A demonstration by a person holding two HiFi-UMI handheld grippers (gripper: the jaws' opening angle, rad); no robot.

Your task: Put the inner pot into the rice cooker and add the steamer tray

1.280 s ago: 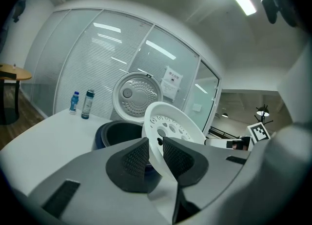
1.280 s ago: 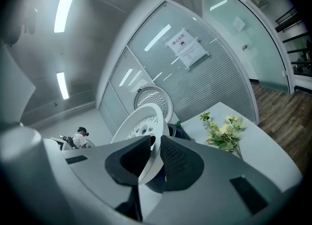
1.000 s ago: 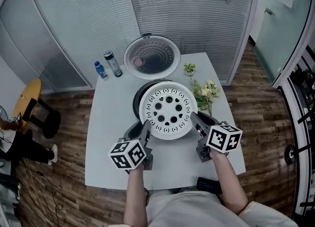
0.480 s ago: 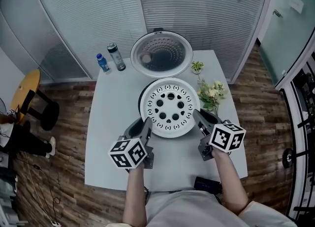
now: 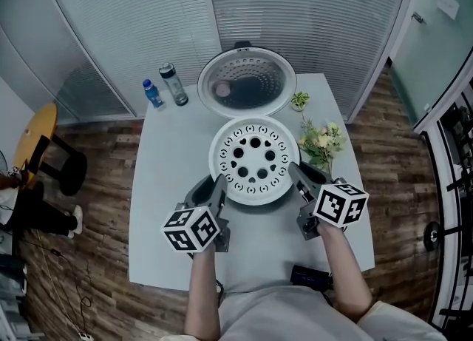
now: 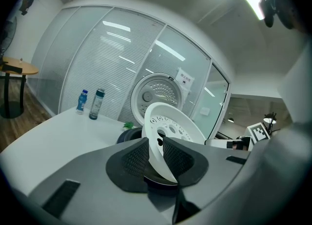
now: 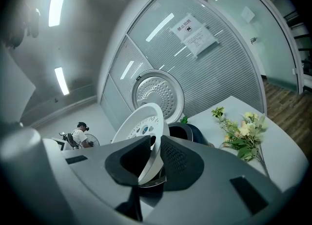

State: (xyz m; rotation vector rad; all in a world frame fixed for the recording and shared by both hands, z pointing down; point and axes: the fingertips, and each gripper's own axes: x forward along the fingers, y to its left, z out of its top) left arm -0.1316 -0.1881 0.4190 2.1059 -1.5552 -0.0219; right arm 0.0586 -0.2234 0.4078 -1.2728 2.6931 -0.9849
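The white steamer tray (image 5: 254, 160), round with several holes, hangs level over the dark rice cooker body (image 6: 127, 134), which it hides almost fully in the head view. My left gripper (image 5: 216, 186) is shut on the tray's near left rim (image 6: 165, 163). My right gripper (image 5: 294, 175) is shut on its near right rim (image 7: 146, 163). The cooker's lid (image 5: 246, 82) stands open behind the tray. In the right gripper view the cooker's dark opening (image 7: 187, 132) shows past the tray (image 7: 141, 126). I cannot see the inner pot.
Two bottles (image 5: 153, 94) (image 5: 174, 84) stand at the white table's (image 5: 166, 177) far left. A flower bunch (image 5: 321, 142) lies right of the cooker, a small plant (image 5: 300, 100) behind it. A dark flat object (image 5: 310, 277) sits at the near edge.
Both grippers have carried the tray a little away from me, over the cooker. The cooker's dark rim that showed at the tray's left is now covered.
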